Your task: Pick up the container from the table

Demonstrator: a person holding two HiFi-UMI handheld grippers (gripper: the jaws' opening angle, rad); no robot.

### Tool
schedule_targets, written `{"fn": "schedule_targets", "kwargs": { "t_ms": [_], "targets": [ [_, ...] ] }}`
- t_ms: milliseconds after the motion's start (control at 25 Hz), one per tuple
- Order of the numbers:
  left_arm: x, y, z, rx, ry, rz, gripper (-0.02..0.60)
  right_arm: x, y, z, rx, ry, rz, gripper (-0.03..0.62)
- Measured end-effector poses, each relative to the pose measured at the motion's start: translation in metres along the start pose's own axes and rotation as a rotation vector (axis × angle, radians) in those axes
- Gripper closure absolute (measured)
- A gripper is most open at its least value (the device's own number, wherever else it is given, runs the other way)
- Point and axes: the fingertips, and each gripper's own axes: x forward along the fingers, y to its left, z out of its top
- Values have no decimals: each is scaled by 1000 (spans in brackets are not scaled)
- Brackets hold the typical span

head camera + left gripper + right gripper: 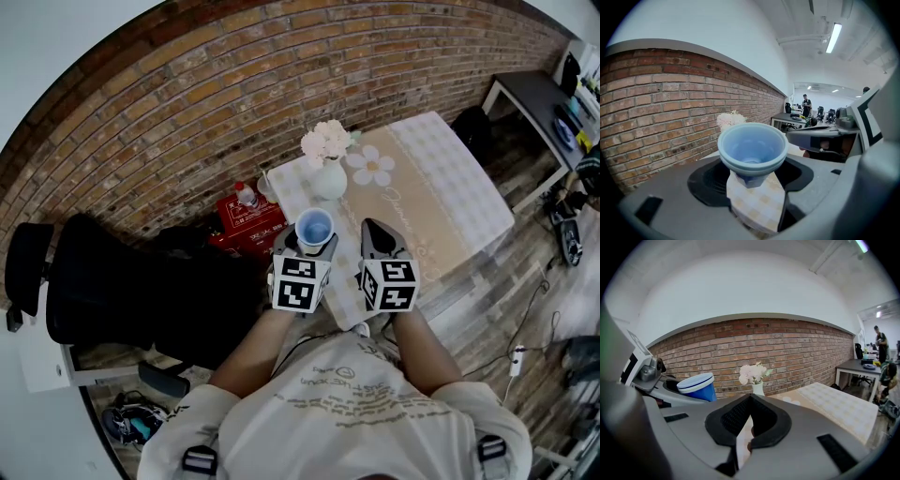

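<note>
Container [314, 228] at centre frame, pinched between the jaws of the left gripper [307, 246] | appears raised off the table [450, 169], base clear of the checked cloth | right gripper [751, 401] beside it, jaws pressed together, empty | pick-up judged done; only steady holding left

An office-like workspace: brick wall [187, 122], ceiling strip light [833, 37], desk [855, 365] and a standing person [805, 104] beyond.
</note>
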Motion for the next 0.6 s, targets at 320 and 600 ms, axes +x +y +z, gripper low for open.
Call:
{"fn": "schedule_targets", "kwargs": {
  "t_ms": [320, 600],
  "targets": [
    [2, -1, -2, -13, 5, -16, 279, -2, 0, -2, -4, 12, -6, 595],
    [2, 3, -2, -20, 1, -28, 279, -2, 2, -5, -8, 14, -13, 595]
  ]
}}
